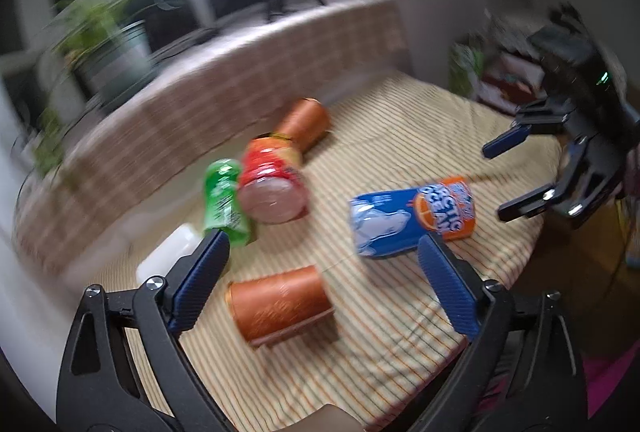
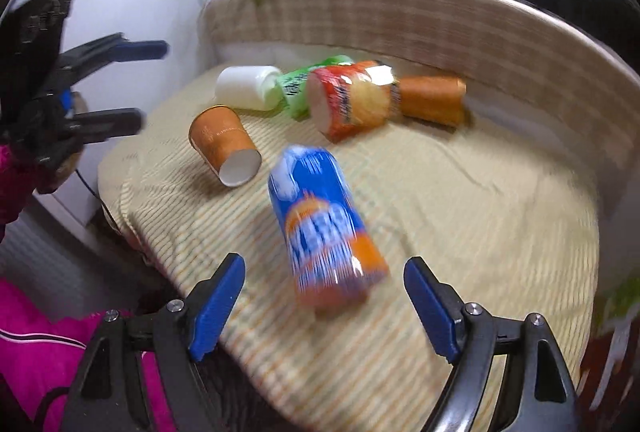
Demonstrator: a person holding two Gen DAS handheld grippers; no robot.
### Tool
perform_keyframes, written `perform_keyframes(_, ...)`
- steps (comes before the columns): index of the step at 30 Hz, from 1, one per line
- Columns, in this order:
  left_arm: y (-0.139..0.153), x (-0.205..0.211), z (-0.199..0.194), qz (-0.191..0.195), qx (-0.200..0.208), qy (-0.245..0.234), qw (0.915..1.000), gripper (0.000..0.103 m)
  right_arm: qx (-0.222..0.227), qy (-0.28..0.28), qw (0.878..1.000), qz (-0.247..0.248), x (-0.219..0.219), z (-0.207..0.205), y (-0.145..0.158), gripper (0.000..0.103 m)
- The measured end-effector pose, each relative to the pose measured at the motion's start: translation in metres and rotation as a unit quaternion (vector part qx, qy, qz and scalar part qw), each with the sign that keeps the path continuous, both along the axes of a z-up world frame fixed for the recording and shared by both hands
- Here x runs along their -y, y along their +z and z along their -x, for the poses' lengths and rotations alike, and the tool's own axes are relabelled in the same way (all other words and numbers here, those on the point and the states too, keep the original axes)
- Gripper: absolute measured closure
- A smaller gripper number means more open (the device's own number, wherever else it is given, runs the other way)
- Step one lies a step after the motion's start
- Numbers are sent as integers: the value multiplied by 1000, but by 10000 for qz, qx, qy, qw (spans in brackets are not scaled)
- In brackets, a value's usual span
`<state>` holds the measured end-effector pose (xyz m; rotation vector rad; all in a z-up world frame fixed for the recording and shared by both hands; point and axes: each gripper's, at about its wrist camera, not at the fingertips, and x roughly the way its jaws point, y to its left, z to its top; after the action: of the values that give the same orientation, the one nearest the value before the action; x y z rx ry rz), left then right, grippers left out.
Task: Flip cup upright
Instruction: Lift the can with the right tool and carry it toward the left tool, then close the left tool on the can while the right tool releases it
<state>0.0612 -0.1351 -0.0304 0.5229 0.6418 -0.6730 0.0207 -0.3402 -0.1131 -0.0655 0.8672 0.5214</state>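
Observation:
An orange paper cup (image 1: 280,306) lies on its side on the striped cloth, just ahead of my left gripper (image 1: 324,280), which is open and empty. In the right wrist view the same cup (image 2: 224,146) lies at the left with its white mouth facing the camera. A second orange cup (image 1: 306,124) (image 2: 434,100) lies on its side at the back. My right gripper (image 2: 324,306) is open and empty, with a blue and orange can (image 2: 324,224) (image 1: 412,216) lying just ahead of it. Each gripper shows in the other's view, the right (image 1: 504,180) and the left (image 2: 136,86).
A red snack canister (image 1: 274,184) (image 2: 352,98), a green can (image 1: 226,200) (image 2: 304,80) and a white bottle (image 1: 168,256) (image 2: 248,86) lie on the cloth. A checked cushion edge (image 1: 200,104) runs behind. A potted plant (image 1: 112,56) stands beyond. The table edge (image 2: 132,216) drops at the left.

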Motion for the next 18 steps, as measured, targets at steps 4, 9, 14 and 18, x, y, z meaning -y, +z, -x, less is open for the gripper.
perform_keyframes(4,-15,36,1,-466,-93,-609,9970,6,-126,-585,9974,-410,31,27,-9,19)
perform_keyframes(9,-41,81,13,-1269,1,-1349,9827,8,-305,-1131,9907,-699,63,51,-20,19)
perform_keyframes(14,-62,109,17,-1955,149,-1842,9631,8,-404,-1423,9859,-787,84,64,-30,19)
perform_keyframes(18,-76,124,13,-2428,227,-2080,9473,8,-446,-1575,9823,-914,95,68,-34,19)
